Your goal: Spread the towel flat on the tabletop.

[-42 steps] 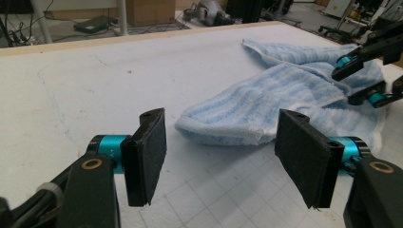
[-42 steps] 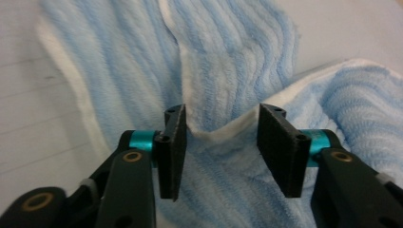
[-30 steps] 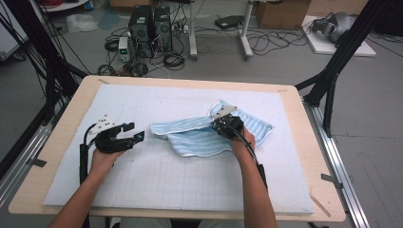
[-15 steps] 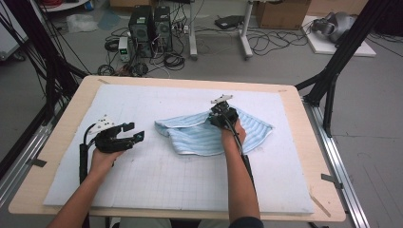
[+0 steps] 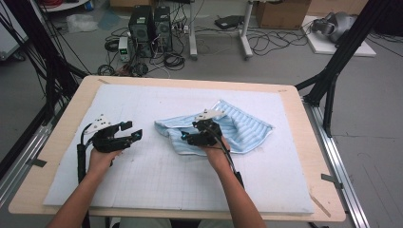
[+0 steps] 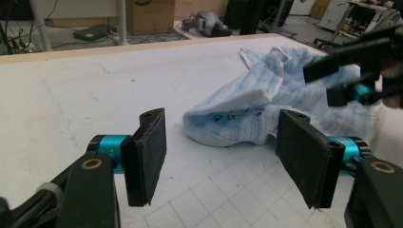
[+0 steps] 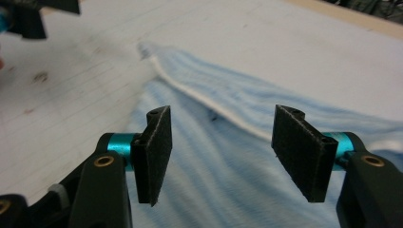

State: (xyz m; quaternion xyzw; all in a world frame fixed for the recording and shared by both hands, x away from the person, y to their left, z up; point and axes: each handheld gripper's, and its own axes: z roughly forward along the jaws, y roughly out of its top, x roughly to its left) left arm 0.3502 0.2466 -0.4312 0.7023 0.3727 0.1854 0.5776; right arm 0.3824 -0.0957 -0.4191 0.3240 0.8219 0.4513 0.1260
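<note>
Right gripper [image 5: 192,138] shifted left over towel [image 5: 247,130], jaws just opened, empty

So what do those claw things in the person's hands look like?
Each gripper is black, with two flat black jaws faced in rough dark padding. The left gripper and the right gripper both have shiny turquoise metal collars behind the pads and small brass-coloured pivot rings. A pale three-cornered plate sits on top of each, and a black cable trails back along each forearm. The forearms are bare, with no sleeves.
</note>
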